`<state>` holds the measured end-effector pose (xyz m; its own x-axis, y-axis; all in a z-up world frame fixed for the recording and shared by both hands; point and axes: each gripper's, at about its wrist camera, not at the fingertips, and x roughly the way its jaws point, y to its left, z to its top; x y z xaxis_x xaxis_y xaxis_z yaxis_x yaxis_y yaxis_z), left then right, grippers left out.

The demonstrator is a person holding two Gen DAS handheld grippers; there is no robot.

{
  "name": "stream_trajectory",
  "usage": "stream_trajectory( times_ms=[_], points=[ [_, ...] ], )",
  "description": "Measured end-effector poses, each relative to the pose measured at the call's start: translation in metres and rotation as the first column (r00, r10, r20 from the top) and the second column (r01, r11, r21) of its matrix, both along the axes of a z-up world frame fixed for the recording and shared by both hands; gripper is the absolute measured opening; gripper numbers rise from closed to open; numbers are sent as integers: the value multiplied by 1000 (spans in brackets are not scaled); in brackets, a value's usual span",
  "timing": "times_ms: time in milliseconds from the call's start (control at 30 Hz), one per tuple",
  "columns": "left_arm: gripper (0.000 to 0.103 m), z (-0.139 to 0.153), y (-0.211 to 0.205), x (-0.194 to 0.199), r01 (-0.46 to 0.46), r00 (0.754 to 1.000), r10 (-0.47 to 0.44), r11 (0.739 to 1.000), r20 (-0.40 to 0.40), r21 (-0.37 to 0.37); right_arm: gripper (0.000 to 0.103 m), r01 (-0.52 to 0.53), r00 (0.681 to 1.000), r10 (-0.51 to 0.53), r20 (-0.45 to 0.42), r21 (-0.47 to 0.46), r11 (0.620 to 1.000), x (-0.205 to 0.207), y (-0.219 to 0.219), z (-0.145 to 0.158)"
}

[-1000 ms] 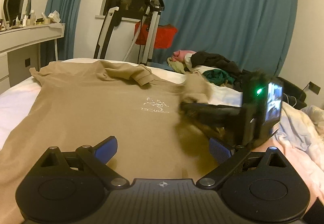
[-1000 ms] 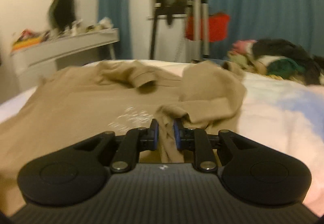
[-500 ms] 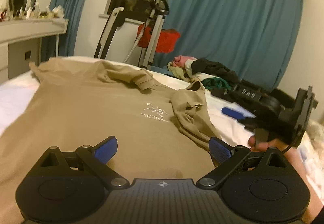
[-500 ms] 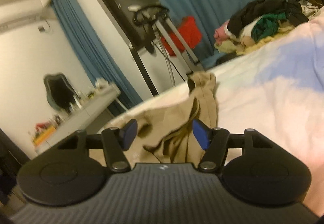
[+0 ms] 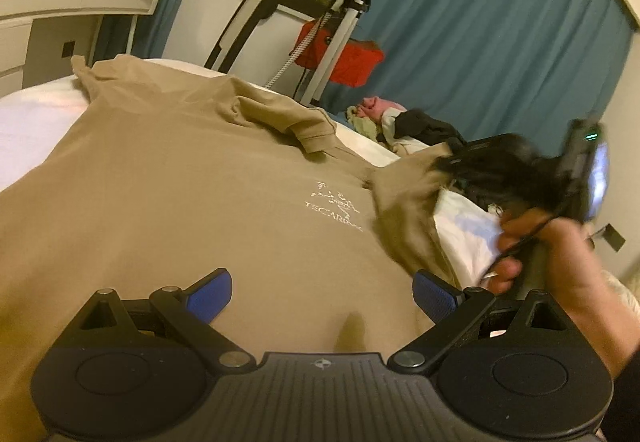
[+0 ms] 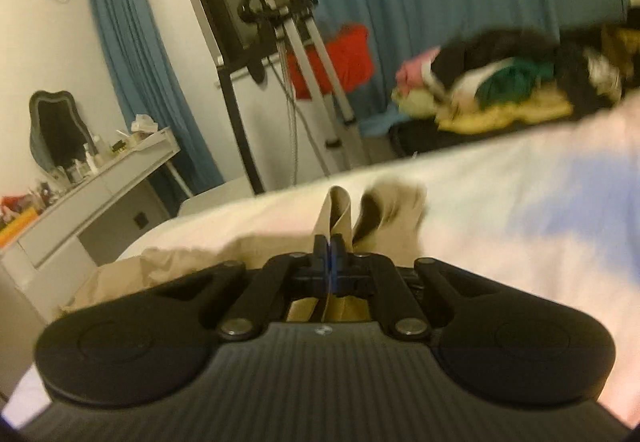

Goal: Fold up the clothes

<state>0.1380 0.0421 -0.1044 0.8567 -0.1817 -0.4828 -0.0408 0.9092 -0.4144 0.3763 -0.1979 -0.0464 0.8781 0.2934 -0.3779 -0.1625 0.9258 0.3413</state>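
Since half a second earlier, the right gripper (image 6: 330,242) had closed, pinching one sleeve (image 6: 338,210) of the single tan shirt (image 5: 180,178), which lay on the bed (image 6: 520,210). The left gripper (image 5: 322,292) hovered spread above it.

the only readable writing is on the chest of the tan t-shirt (image 5: 180,182), seen in the left wrist view: a small white printed emblem with a line of white capitals beneath it that seems to begin "tecar", the last letters too blurred to make out. in the right wrist view nothing can be read, as the picture is smeared by motion.
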Motion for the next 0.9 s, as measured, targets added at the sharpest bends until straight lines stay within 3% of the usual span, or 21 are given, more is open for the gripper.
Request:
stream_trajectory(
  times_ms=[67,167,300,433,467,500,533,567,733,900],
  points=[
    [98,0,-3,1,6,1000,-6,1000,0,6,4,30,999,-28,29,-58,998,-2,-11,18],
    [98,-1,-7,3,15,1000,-15,1000,0,15,4,161,987,-159,19,-133,978,12,-47,28],
    [98,-1,-13,5,27,1000,-27,999,-1,28,5,350,933,-360,6,-251,902,32,-102,16],
    [98,-2,-19,8,39,999,-39,998,-2,40,10,381,911,-405,-82,-207,901,29,-140,1],
    [98,-3,-21,8,45,999,-45,998,-1,47,18,366,915,-389,-110,-182,913,21,-145,-1],
    [98,-3,-24,9,54,999,-54,997,1,59,29,346,922,-366,-123,-159,925,8,-144,-1],
    [98,-3,-27,9,63,998,-63,996,3,71,57,326,930,-343,-135,-136,936,-5,-143,-1],
    [98,-3,-29,8,72,997,-72,994,4,79,78,305,936,-320,-145,-115,945,-19,-141,0],
    [98,-2,-33,0,112,993,-114,988,9,106,81,187,973,-195,-123,-69,980,-136,-117,17],
    [97,6,-37,-13,152,988,-155,980,8,130,81,168,984,-165,-72,41,985,-250,-105,32]
  ],
)
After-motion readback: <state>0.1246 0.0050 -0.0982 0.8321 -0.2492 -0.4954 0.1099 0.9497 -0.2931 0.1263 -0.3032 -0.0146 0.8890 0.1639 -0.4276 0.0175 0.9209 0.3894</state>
